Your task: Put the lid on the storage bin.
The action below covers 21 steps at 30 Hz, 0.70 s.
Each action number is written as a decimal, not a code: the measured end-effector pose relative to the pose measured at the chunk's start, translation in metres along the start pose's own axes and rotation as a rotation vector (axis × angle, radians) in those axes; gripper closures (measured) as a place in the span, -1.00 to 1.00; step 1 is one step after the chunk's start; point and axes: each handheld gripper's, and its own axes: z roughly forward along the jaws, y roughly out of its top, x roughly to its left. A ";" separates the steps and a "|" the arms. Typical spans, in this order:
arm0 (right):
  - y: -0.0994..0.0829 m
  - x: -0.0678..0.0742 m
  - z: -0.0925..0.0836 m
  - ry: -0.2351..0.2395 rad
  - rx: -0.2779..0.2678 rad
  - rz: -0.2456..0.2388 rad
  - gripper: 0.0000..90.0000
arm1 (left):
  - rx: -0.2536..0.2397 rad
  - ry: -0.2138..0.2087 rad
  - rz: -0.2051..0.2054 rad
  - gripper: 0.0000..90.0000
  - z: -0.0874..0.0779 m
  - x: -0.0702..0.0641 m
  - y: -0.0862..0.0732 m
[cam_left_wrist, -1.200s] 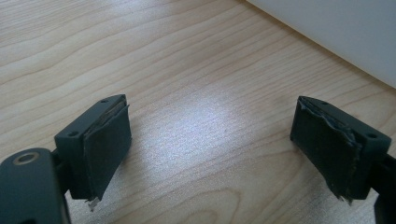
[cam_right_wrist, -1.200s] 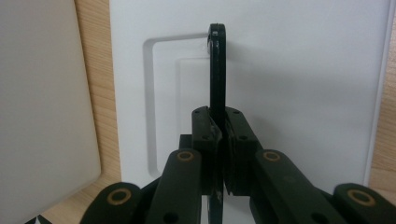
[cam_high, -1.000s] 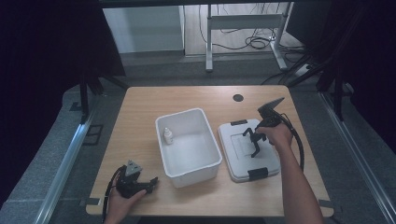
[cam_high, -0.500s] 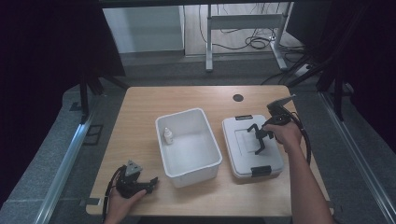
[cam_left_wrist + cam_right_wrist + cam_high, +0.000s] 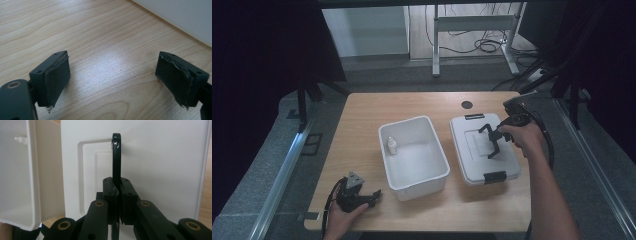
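At the near left corner of the pale wood-grain table (image 5: 362,120), the left gripper (image 5: 375,195) rests idle, jaws wide and empty. Right of it stands a smooth white plastic bin (image 5: 439,167) holding a small bottle (image 5: 392,145). Farther right, the right gripper (image 5: 495,141) pinches the thin black handle (image 5: 116,157) of the flat lid (image 5: 472,155); lifting it over the bin looks next.

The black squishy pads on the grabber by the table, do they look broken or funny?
Yes, a little. In the left gripper view, both pads of the left gripper have ragged, peeling edges, with a frayed bit hanging at the bottom of each. The jaws stand wide open over the bare wooden table, holding nothing.
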 end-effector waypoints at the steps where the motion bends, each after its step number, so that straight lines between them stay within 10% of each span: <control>1: 0.000 0.002 -0.004 0.002 -0.002 0.006 0.89 | 0.000 0.000 0.000 -0.73 0.000 0.000 0.000; 21: 0.005 0.033 -0.044 0.012 -0.050 -0.022 0.89 | 0.002 -0.001 0.000 -0.73 0.000 0.000 0.000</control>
